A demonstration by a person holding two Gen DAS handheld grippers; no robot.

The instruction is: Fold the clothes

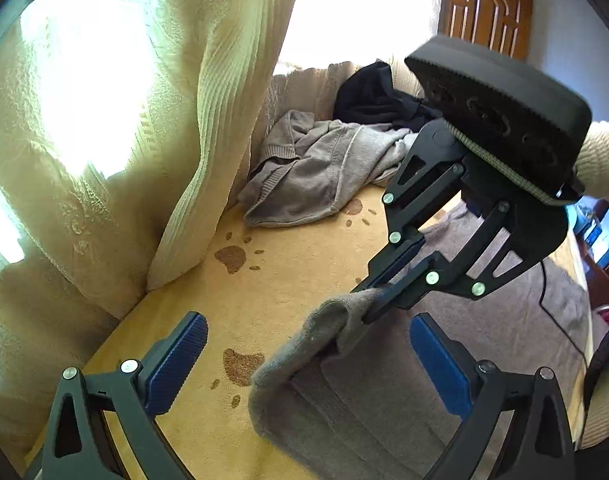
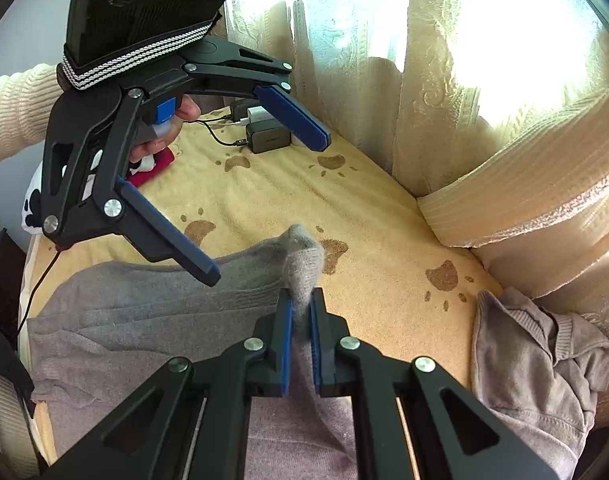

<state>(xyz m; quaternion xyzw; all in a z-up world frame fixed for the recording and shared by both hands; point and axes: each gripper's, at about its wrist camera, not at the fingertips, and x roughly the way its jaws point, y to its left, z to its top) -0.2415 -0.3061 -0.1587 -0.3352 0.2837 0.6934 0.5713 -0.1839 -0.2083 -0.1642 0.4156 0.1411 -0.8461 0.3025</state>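
Observation:
A grey knit garment lies spread on the yellow paw-print blanket. One corner of it is lifted off the bed. My right gripper is shut on that corner, and grey cloth pokes up between its blue pads. In the left wrist view the right gripper comes in from the upper right, pinching the raised fold. My left gripper stands wide open above the same fold, with neither pad touching the cloth. Seen from the right wrist, the left gripper hovers open just above the garment.
A crumpled grey cardigan and a dark garment lie at the bed's far end. Cream curtains hang along the bed's edge. Chargers with cables and a red item sit at the other end.

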